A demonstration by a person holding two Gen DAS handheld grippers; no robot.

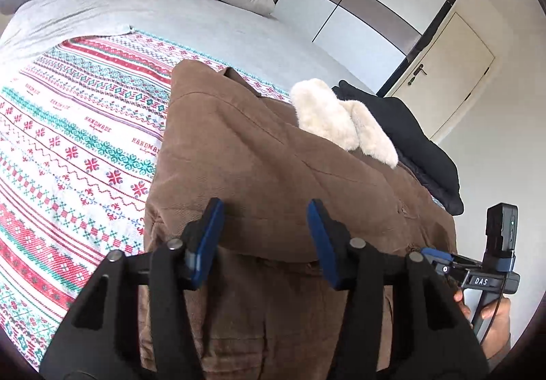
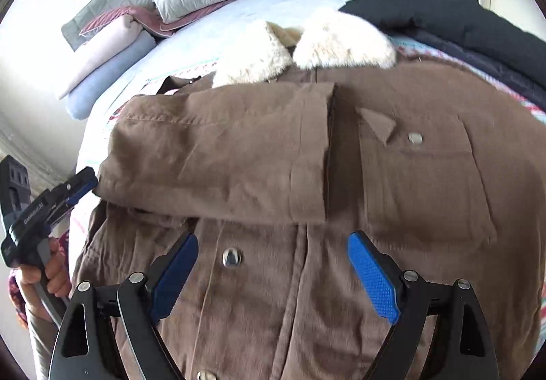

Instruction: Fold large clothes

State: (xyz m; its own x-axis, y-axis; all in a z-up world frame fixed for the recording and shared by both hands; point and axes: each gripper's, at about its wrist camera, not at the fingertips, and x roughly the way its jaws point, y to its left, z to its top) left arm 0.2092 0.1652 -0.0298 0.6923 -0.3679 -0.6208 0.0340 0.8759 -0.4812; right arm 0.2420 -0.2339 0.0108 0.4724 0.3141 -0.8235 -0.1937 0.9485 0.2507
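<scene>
Both grippers' jaws gape above brown jacket.

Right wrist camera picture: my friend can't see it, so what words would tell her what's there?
A brown corduroy jacket with a fluffy cream collar lies on a bed, one sleeve folded across its front. The open right gripper hovers over its snap buttons, and the left gripper is at the jacket's left edge. A dark coat lies behind.

"HANDMADE" on blanket; "DAS" on right gripper.
</scene>
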